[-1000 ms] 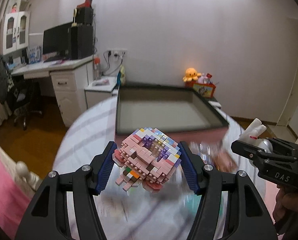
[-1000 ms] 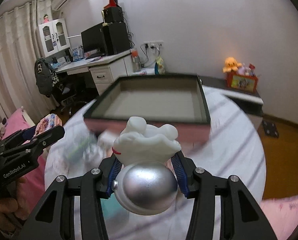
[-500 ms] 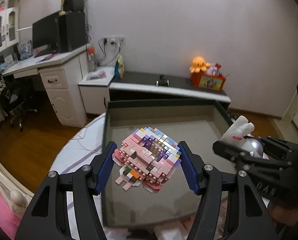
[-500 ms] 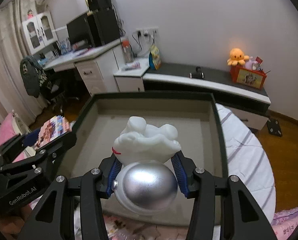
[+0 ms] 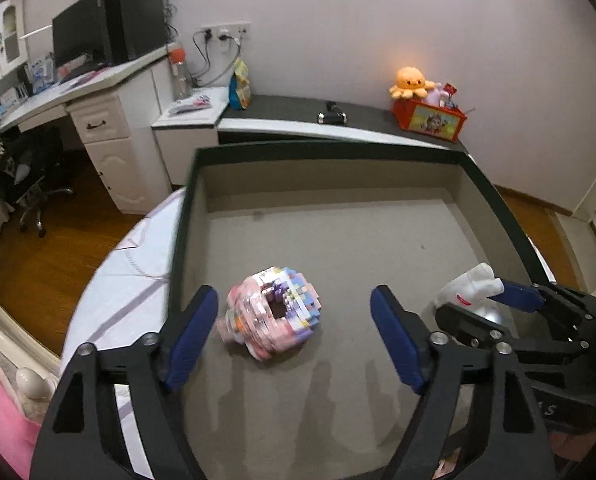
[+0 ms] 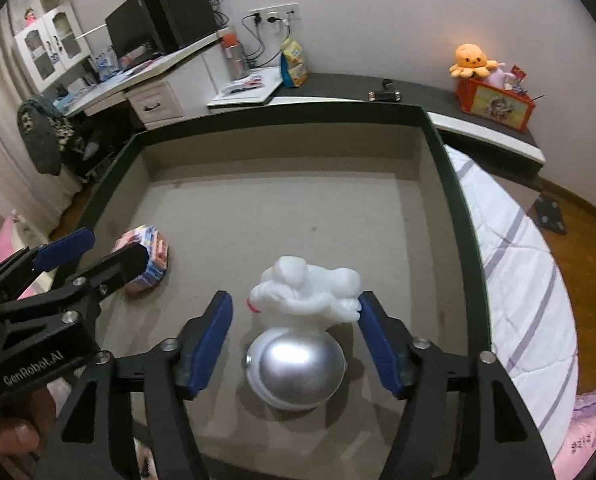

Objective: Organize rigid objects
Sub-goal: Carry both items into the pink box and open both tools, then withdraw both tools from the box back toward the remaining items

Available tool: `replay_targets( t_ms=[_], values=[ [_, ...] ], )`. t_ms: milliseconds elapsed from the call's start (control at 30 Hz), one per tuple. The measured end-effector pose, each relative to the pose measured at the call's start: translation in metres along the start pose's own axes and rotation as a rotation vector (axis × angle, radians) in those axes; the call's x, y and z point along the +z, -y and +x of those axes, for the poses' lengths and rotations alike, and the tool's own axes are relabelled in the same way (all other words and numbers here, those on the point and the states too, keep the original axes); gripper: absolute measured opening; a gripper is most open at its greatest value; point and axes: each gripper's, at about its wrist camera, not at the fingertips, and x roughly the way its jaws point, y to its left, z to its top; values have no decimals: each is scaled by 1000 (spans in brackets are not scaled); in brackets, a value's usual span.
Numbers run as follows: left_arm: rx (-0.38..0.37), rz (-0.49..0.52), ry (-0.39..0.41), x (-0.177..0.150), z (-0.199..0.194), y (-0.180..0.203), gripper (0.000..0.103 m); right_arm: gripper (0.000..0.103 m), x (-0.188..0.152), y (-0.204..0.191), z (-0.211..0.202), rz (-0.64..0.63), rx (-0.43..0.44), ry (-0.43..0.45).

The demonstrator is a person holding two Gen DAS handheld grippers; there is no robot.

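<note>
From the left wrist camera, the left hand-held gripper (image 5: pixel 293 334) filled the bottom of the frame, its two blue-padded fingers (image 5: pixel 189 334) spread wide apart and gripping nothing. Between them, slightly left of centre, a pink and pastel brick-built figure (image 5: pixel 273 314) lay on the grey floor of a large dark-rimmed tray (image 5: pixel 181 216), clear of both pads and somewhat blurred. At the lower right of the frame, the right hand-held gripper (image 5: pixel 494 304) reached in, with a white figurine (image 5: pixel 470 286) showing at its tips. The tray sat on a white striped bed (image 5: pixel 125 280). Behind it, in the upper right, an orange plush octopus (image 5: pixel 412 82) sat on a red box (image 5: pixel 430 118).

From the right wrist camera, the right hand-held gripper (image 6: pixel 293 336) occupied the bottom centre, its fingers also apart. The white figurine (image 6: pixel 304 294), atop a shiny silver dome base, stood on the tray (image 6: pixel 458 216) floor between the pads, with a narrow gap at the left pad; whether the right pad touched it could not be told. At the left edge of the frame, the left hand-held gripper (image 6: pixel 97 250) showed side-on, and the brick-built figure (image 6: pixel 149 256) lay just beyond its tips on the tray floor, well left of the figurine.
</note>
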Motion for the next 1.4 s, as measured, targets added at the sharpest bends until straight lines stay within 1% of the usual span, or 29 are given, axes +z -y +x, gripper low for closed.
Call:
replay_targets(
  t_ms=[33,67,100,133,167,200,267,400,567,700,900,1033,1200,1300,1400],
  values=[
    [11,-8,11,-1,-5,-4,87,77,-1,-3,-2,-2,13,0],
    [-8,-20,25,-4,-12,-9,91,84,-1,-5,-4,-9,29,2],
    [-41,-36,37,-6,-21,-14,99,93,-4,-10,-9,-18,38,11],
    [-30,-46,61,-8,-30,-17,102,102,-5,-13,-15,-23,7,33],
    [-1,-50,95,-9,-41,-19,103,103,-5,-15,-19,-25,-14,51],
    [19,-48,128,-13,-54,-21,103,103,-7,-16,-26,-19,-26,76],
    [5,-49,172,-20,-79,-24,103,103,-11,-15,-40,14,1,114],
    [33,-52,259,-37,-126,-24,103,103,-25,-22,-74,19,-31,193],
    [52,-63,324,-62,-170,-23,103,103,-46,-33,-119,20,-50,278],
    [64,-82,350,-85,-197,-23,103,103,-73,-41,-152,17,-67,337],
    [78,-90,391,-124,-234,-13,103,103,-110,-58,-194,11,-79,425],
    [92,-93,428,-149,-257,-5,103,103,-141,-66,-223,12,-100,498],
    [107,-98,453,-177,-277,1,103,103,-173,-73,-249,7,-136,569],
    [118,-89,464,-190,-285,4,103,103,-195,-75,-259,2,-172,610],
    [128,-82,469,-200,-289,5,103,103,-212,-73,-261,5,-182,609]
  ],
)
